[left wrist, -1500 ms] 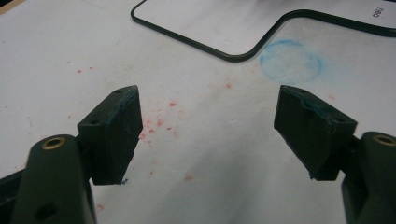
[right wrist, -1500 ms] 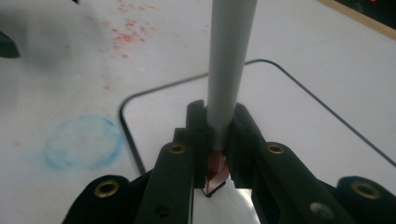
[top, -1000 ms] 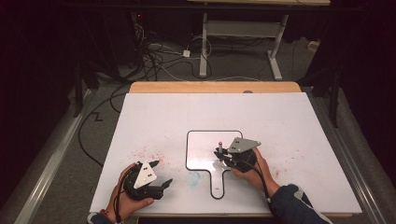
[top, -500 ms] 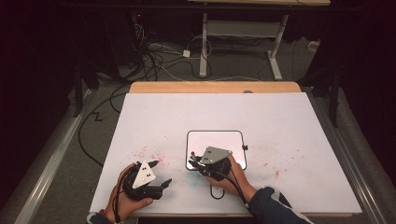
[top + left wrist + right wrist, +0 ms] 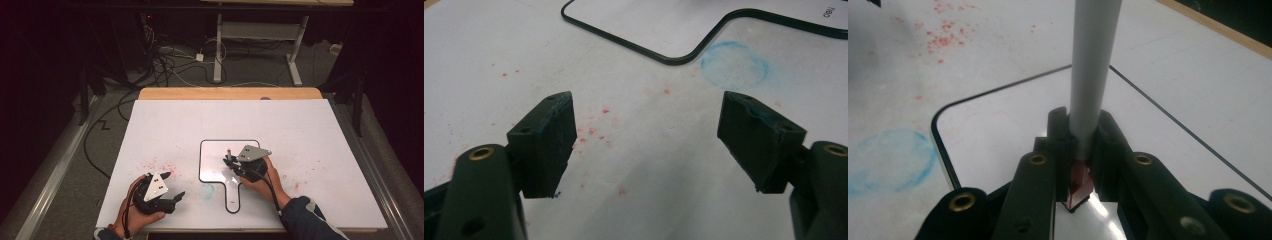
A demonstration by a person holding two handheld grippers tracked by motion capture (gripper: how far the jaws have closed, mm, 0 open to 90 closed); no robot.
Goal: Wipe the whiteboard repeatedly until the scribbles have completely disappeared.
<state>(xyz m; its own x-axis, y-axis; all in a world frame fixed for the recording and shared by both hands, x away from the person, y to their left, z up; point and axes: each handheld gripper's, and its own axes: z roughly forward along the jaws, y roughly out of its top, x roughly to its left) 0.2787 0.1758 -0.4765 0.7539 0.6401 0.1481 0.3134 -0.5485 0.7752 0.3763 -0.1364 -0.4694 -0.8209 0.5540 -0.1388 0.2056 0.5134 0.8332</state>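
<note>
The marker [image 5: 1094, 75] ran off the top edge of the right gripper view, so its upper end was cut off; its dark red lower end sat deep between the jaws and its tip could not be made out. In the high view it showed only as a small upright stub [image 5: 229, 153] at the front of the right gripper [image 5: 234, 162]. The right gripper's jaws were pressed against the marker's grey barrel, pinching it upright over the small black-rimmed whiteboard [image 5: 212, 165], which lay near the middle of the white table [image 5: 310, 130]. The left gripper [image 5: 172, 187] rested at the near left of the table, its jaws spread wide with nothing between them. A smudged blue ring [image 5: 734, 65] lay on the table just beside the whiteboard's rim [image 5: 624, 45], with red specks [image 5: 591, 131] scattered to its left.

Against the frame half a second before, the right gripper had moved right and slightly farther away over the whiteboard. The left gripper had not moved.
</note>
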